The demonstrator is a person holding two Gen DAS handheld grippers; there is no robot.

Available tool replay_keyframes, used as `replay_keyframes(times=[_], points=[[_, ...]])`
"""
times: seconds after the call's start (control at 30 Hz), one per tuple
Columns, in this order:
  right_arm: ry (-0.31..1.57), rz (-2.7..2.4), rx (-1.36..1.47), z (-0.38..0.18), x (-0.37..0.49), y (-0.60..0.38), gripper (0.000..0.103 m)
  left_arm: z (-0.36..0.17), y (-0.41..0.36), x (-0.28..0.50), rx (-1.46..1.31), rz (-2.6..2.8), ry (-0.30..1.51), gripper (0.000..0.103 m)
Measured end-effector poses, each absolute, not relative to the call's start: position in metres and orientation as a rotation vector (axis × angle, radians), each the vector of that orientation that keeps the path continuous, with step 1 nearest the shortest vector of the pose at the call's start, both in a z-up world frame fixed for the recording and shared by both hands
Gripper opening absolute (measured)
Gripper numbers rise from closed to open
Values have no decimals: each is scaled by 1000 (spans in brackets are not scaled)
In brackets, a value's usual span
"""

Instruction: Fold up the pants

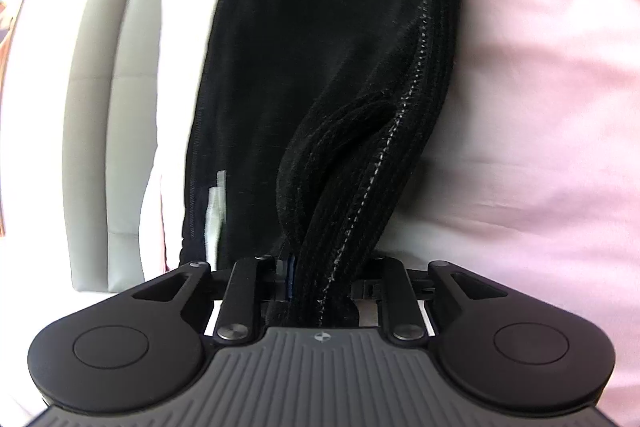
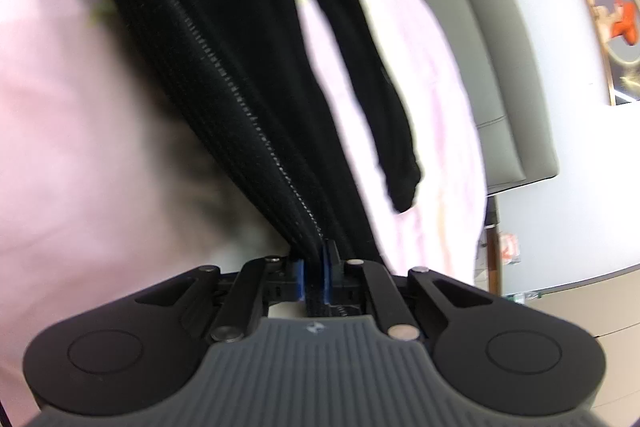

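Visibly black pants [image 1: 320, 67], ribbed waistband [image 1: 352, 211].

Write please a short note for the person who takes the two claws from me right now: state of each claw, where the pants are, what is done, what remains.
Left claw: shut on the ribbed waistband of the black pants.
Right claw: shut on the same ribbed waistband, blue pads pinching it.
Pants: stretched away from both claws over the pink bedsheet; in the right wrist view one leg ends apart from the rest. A grey padded headboard lies beyond.
Done: waistband gripped at two points.
Left: no finished fold is visible; the legs probably need laying together, then folding. Both views are blurred, so confirm the layout first.
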State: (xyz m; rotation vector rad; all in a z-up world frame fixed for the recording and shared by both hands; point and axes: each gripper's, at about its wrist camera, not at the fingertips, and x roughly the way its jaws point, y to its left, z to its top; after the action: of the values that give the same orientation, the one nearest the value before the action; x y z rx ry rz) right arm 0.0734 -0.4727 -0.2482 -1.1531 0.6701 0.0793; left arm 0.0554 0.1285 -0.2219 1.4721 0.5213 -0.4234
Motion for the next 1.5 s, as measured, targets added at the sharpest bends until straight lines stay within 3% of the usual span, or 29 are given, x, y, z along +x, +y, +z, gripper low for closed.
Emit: replay_keyframes(times=[0.23,0.53,0.77,0.93,0.97,1.03,1.07,1.13,1.2,1.37,1.4,1.5], points=[[499,-17,-1108,-201,68,-474,0,-142,125,81,1229,-359,478,22],[497,-2,-1118,-193,72,-480,0,-115,138,130,1096,-379,476,20],[492,13,-1206,-156,176,-489,0,-78,132,251,1060,-355,491,20],[591,59,-1205,-144,301,-499,0,-88,132,381,972,-308,665,23],[663,76,-1169,-145,330,-501,0,-99,133,408,927,-301,756,26],[700,10,-1235,-164,382,-502,0,-130,131,459,866,-234,890,55],[723,-68,-1264,-175,406,-503,0,-143,131,476,832,-162,925,60],[729,-140,-1174,-184,432,-503,0,-158,136,496,709,-4,947,82],[713,-146,-1036,-187,433,-502,0,-158,143,495,612,77,923,94],[734,-162,-737,-209,377,-516,0,-143,156,509,572,73,885,96],[746,-169,-657,-211,366,-524,0,-135,168,508,528,110,891,103],[760,-219,-457,-226,333,-542,0,-114,226,491,271,231,902,103]])
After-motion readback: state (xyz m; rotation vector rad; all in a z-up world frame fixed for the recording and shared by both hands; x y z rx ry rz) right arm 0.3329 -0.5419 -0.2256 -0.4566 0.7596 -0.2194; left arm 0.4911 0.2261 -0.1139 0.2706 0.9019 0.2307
